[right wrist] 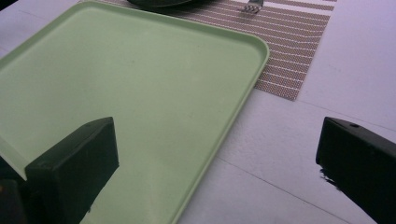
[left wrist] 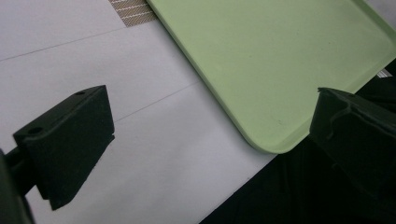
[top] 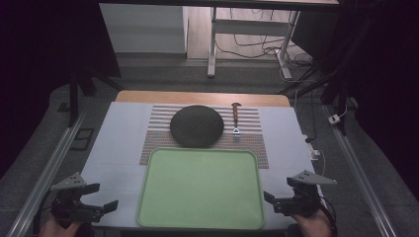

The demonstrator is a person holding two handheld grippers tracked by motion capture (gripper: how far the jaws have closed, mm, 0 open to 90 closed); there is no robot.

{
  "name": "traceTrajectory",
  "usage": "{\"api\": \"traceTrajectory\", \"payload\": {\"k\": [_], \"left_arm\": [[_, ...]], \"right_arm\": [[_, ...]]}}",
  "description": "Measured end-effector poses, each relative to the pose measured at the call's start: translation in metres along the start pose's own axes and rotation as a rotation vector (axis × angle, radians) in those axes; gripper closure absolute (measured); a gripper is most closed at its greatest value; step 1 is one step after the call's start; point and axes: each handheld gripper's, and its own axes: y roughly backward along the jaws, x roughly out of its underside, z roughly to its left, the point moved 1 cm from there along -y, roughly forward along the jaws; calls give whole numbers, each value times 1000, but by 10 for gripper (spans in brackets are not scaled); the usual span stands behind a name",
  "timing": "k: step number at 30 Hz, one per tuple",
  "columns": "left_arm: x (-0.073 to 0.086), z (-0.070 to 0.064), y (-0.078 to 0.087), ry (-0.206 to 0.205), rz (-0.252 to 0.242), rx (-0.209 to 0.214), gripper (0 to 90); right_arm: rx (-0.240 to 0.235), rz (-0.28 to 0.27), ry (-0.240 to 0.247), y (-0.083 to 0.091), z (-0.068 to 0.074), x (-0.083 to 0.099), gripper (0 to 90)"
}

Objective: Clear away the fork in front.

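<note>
Two grippers, left gripper [top: 106,207] and right gripper [top: 268,196], jaws wide apart, holding nothing, flanking one green tray [top: 197,222] at the table's near edge. Beyond: one striped placemat [top: 249,143], one dark plate [top: 196,126], one fork [top: 236,118]; high view alone shows its handle.

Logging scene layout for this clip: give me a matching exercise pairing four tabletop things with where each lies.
Things:
1. green tray
2. dark round plate
3. fork
4. striped placemat

Places:
A. right of the plate, on the mat
B. nearest the person, between both grippers
C. under the plate and fork
D. just beyond the tray's far edge

Pairs: 1-B, 2-D, 3-A, 4-C
</note>
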Motion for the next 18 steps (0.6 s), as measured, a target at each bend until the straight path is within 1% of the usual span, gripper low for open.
{"api": "traceTrajectory", "payload": {"k": [6, 10, 13, 18], "left_arm": [[0, 0, 0, 1, 3, 2, 0], [0, 0, 0, 2, 4, 2, 0], [0, 1, 0, 3, 6, 2, 0], [0, 1, 0, 3, 7, 3, 0]], "right_arm": [[7, -1, 7, 0, 1, 0, 0], [13, 13, 19, -2, 3, -1, 0], [6, 24, 28, -3, 3, -1, 0], [-33, 41, 14, -4, 1, -2, 0]]}}
